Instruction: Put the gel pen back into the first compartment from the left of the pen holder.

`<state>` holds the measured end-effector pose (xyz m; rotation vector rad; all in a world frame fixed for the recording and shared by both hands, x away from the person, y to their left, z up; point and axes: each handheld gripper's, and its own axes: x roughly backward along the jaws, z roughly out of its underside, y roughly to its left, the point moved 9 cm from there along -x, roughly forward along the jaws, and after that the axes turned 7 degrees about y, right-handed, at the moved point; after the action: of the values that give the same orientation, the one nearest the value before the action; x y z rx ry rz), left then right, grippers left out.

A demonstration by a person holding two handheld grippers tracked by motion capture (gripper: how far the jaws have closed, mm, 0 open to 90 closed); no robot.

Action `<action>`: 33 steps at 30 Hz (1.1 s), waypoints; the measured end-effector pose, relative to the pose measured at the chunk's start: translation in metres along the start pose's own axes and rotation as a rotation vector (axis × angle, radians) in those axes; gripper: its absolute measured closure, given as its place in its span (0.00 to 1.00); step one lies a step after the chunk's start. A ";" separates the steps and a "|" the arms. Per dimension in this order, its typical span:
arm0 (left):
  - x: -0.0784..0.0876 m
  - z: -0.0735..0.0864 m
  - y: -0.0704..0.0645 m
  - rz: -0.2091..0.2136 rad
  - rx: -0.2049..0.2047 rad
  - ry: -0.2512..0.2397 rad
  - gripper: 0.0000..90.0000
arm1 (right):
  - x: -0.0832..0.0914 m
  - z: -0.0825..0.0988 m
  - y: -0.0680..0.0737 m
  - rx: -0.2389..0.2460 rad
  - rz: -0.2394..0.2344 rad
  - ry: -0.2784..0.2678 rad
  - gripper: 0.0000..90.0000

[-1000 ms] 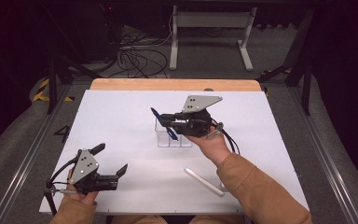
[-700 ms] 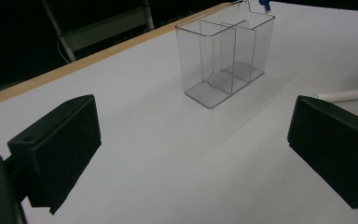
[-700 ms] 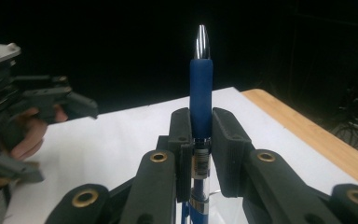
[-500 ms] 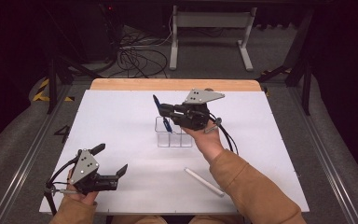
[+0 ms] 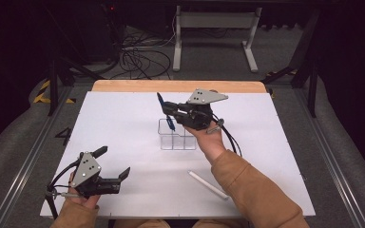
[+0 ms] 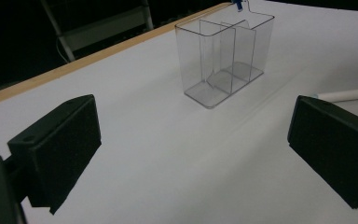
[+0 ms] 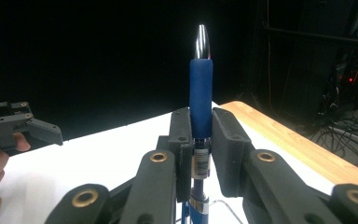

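Lifted slightly since the earlier frame, the blue pen sits clamped in the right gripper jaws, its lower end dipping into the clear organizer mid-tabletop. Left gripper jaws gape wide, holding nothing.
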<state>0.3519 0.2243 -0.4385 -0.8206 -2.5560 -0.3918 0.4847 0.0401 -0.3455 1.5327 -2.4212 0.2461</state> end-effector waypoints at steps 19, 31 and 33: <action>0.000 0.000 0.001 -0.001 -0.002 0.000 0.04 | -0.023 0.010 0.001 0.034 0.007 0.025 0.87; 0.000 0.000 0.001 -0.002 -0.001 -0.002 0.04 | -0.029 0.016 0.002 0.034 0.003 0.055 0.87; 0.000 0.000 0.001 -0.003 -0.001 -0.002 0.04 | -0.028 0.017 0.002 0.025 0.002 0.060 0.83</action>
<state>0.3523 0.2247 -0.4384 -0.8188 -2.5594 -0.3931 0.4924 0.0603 -0.3702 1.5109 -2.3822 0.3192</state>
